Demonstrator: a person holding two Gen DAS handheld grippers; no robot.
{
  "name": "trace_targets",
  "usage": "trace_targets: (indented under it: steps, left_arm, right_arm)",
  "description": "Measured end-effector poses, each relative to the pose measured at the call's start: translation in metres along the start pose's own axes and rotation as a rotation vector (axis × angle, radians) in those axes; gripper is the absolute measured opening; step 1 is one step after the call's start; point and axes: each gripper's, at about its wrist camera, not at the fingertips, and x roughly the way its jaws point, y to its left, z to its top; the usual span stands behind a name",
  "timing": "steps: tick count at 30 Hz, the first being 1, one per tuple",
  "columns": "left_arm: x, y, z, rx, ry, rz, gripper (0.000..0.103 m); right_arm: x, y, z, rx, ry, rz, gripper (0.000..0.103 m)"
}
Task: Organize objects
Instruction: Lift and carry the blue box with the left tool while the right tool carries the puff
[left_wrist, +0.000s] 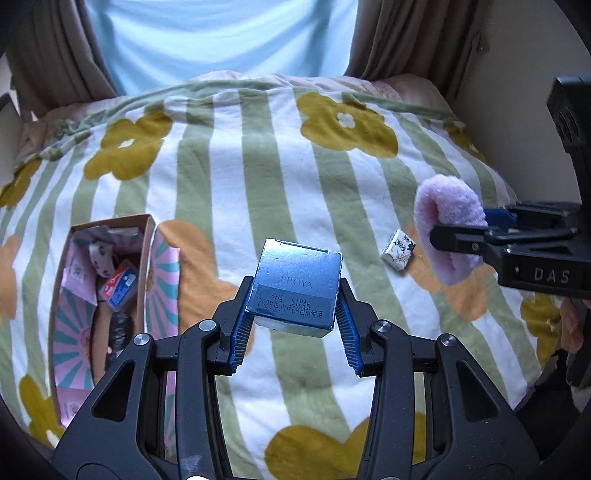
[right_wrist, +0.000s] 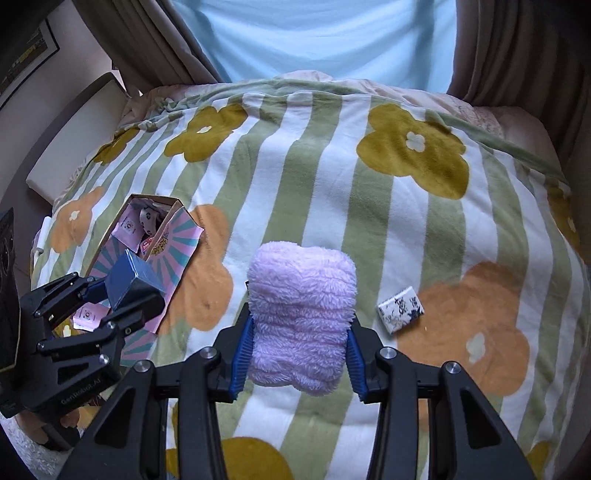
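My left gripper (left_wrist: 295, 317) is shut on a blue metallic box (left_wrist: 297, 286) printed PROYA, held above the blanket. From the right wrist view that blue box (right_wrist: 129, 282) hangs just over the open cardboard box (right_wrist: 168, 243). My right gripper (right_wrist: 299, 347) is shut on a fluffy lilac plush pad (right_wrist: 301, 317), lifted off the bed; the left wrist view shows the pad (left_wrist: 448, 225) at the right. A small white packet with dark print (left_wrist: 398, 249) lies on the blanket beside the pad, also visible as the packet (right_wrist: 400, 308) right of my right fingers.
The cardboard box (left_wrist: 147, 240) with pink sunburst flaps lies at the left and holds several small items. A striped blanket with flowers (left_wrist: 280, 166) covers the bed. Brown curtains and a light blue drape (right_wrist: 325, 37) stand behind; a white board (right_wrist: 77, 136) leans at the far left.
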Motion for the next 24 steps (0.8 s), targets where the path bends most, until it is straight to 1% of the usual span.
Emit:
trace_targets:
  steps: [4, 6, 11, 19, 24]
  left_arm:
    - [-0.034, 0.005, -0.009, -0.032, -0.001, 0.017, 0.039]
    - [-0.046, 0.007, -0.016, -0.039, 0.004, 0.016, 0.039]
    - [-0.067, 0.010, -0.034, -0.008, 0.018, 0.025, 0.039]
    - [-0.090, 0.023, -0.042, 0.005, 0.001, 0.028, 0.039]
    - [-0.106, 0.044, -0.042, -0.004, -0.019, 0.027, 0.039]
  right_arm:
    - [-0.024, 0.014, -0.027, 0.064, 0.002, -0.011, 0.041]
    - [-0.034, 0.021, -0.038, 0.074, -0.001, -0.028, 0.041]
    - [-0.052, 0.030, -0.054, 0.080, -0.007, -0.045, 0.041]
    - [-0.069, 0.045, -0.058, 0.088, -0.036, -0.068, 0.041]
    - [-0.072, 0.065, -0.052, 0.076, -0.049, -0.063, 0.041]
